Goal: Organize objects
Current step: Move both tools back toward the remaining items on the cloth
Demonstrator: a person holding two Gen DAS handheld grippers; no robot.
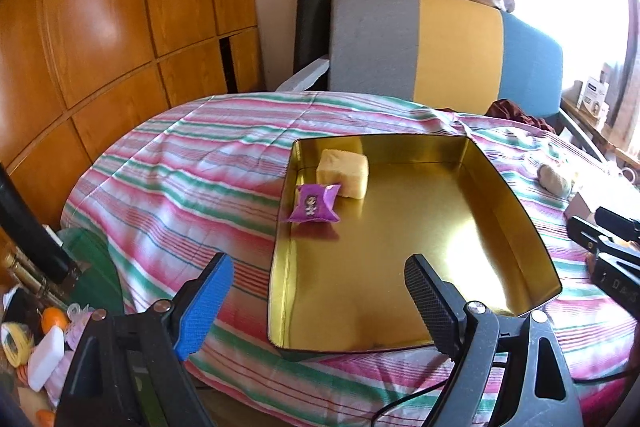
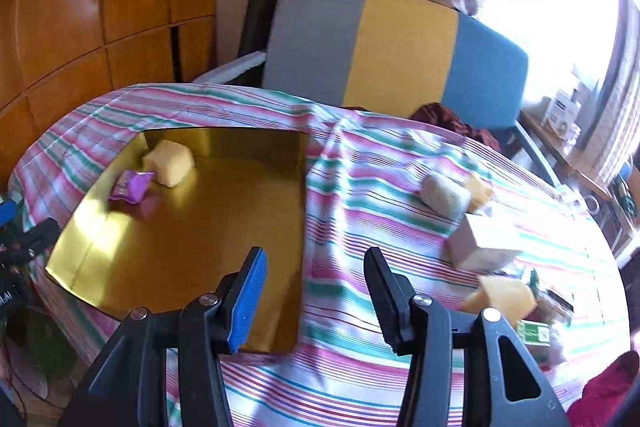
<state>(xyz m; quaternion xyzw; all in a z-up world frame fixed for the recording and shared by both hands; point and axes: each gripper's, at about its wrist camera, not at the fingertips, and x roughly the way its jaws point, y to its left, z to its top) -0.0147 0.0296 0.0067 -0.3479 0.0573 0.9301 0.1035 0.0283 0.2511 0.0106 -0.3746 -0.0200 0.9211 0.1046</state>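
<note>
Scene: a round table under a striped cloth [image 2: 360,195], with an open gold tin [image 1: 516,195] lying on its left half.
Already in the tin: a yellow sponge block [image 1: 344,173] and a purple sachet [image 1: 314,205], touching each other near the far-left corner.
Left gripper [image 1: 320,303]: jaws spread wide and empty, hovering above the tin's near-left wall.
Right gripper [image 2: 316,299]: jaws parted and empty, with nothing between them, above the tin's right wall and the cloth beside it.
Things to sort: on the cloth right of the tin lie a grey-beige pouch [image 2: 446,197], a small cardboard box [image 2: 480,245], a yellow wedge [image 2: 502,297] and a green packet [image 2: 534,333].
Handling: these are probably light. The pouch and wedge look soft and should squash, so grip across the middle. The box is stiff; take its flat sides.
Edges: the tin's thin upright walls must be cleared when lowering items.
Room: most of the tin floor is bare.
</note>
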